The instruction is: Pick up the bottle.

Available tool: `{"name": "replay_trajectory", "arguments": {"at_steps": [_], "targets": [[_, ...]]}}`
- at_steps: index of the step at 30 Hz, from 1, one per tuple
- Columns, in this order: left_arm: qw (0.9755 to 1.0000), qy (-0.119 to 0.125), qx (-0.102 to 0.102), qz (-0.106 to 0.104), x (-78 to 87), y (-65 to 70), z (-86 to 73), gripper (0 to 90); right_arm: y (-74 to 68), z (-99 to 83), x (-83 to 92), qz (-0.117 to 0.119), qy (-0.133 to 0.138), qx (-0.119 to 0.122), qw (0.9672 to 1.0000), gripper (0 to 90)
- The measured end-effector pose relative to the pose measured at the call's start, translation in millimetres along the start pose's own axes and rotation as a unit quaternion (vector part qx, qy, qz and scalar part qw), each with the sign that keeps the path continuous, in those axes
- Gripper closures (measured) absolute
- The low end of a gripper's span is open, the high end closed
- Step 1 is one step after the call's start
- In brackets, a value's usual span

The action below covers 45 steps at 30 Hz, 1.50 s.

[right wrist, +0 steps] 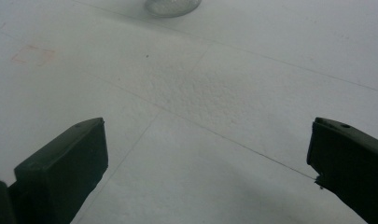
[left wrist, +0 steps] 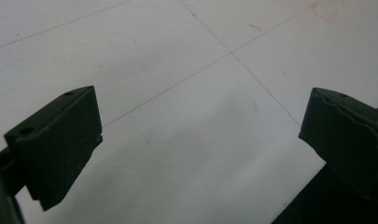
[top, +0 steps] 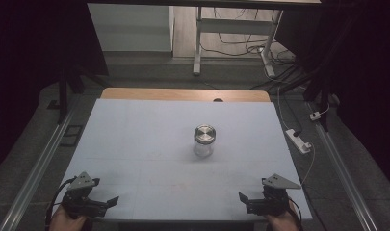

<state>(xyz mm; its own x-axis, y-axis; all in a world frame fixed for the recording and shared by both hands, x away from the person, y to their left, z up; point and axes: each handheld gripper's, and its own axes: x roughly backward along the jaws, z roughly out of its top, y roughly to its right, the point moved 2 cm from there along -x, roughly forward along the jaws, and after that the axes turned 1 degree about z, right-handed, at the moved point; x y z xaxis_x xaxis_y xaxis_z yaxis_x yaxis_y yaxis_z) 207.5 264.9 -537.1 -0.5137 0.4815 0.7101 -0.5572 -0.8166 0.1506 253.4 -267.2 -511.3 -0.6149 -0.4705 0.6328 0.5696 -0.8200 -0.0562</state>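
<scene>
- high view: the left gripper (top: 106, 204) sits at the near left corner of the white table (top: 135, 144), its jaws spread wide with nothing between them, pointing inward across the near edge.
- high view: the right gripper (top: 245, 202) sits at the near right corner, jaws likewise spread and empty, pointing inward toward the left gripper.
- left gripper view: both black jaws stand far apart over bare table surface crossed by thin seam lines; no object lies between or ahead of them.
- right gripper view: the jaws stand far apart; the base of the glass jar (right wrist: 172, 5) appears at the top edge, ahead of the jaws and left of their centre line.
- the glass jar (top: 204, 140) stands upright near the middle of the table, well apart from both grippers, farther from the person than either.
- key relation: the jar lies ahead and to the right of the left gripper, ahead and to the left of the right gripper; the right gripper is judged slightly nearer.
- long axis: the jar's axis is vertical, so a level approach from the side would suit the body.
- container state: a metal screw lid (top: 204, 133) closes the jar; the glass looks clear, and any contents cannot be made out.
</scene>
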Motion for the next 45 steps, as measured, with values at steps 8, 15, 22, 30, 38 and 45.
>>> {"name": "replay_trajectory", "arguments": {"at_steps": [8, 15, 22, 30, 38, 45], "targets": [[0.9999, 0.003, 0.0, -0.01, 0.8, -0.9, -0.3, 0.0, -0.2, 0.5, -2.4, 0.01, -0.013, 0.002, 0.9999, 0.0], [0.9998, 0.005, 0.003, -0.02, 1.0, -1.9, -0.5, 0.0, 0.7, 0.8, -3.4, 0.017, -0.017, -0.002, 0.9997, 0.0], [0.9998, 0.004, 0.003, -0.02, 0.8, -1.9, -0.5, 0.0, -0.6, 0.9, -4.1, 0.018, -0.022, 0.006, 0.9996, 0.0], [0.9997, 0.002, 0.004, -0.022, 0.6, -2.1, -0.6, 0.0, -2.9, 1.7, -4.6, 0.012, -0.023, 0.015, 0.9995, 0.0], [0.9996, 0.008, 0.009, -0.027, 1.6, -3.3, -0.8, 0.0, -6.3, 7.8, -1.7, 0.011, -0.003, 0.026, 0.9996, 0.0], [0.9996, 0.006, 0.008, -0.027, 1.2, -3.0, -0.5, 0.0, -7.6, 12.0, -1.0, 0.017, 0.012, 0.032, 0.9993, 0.0]]}}
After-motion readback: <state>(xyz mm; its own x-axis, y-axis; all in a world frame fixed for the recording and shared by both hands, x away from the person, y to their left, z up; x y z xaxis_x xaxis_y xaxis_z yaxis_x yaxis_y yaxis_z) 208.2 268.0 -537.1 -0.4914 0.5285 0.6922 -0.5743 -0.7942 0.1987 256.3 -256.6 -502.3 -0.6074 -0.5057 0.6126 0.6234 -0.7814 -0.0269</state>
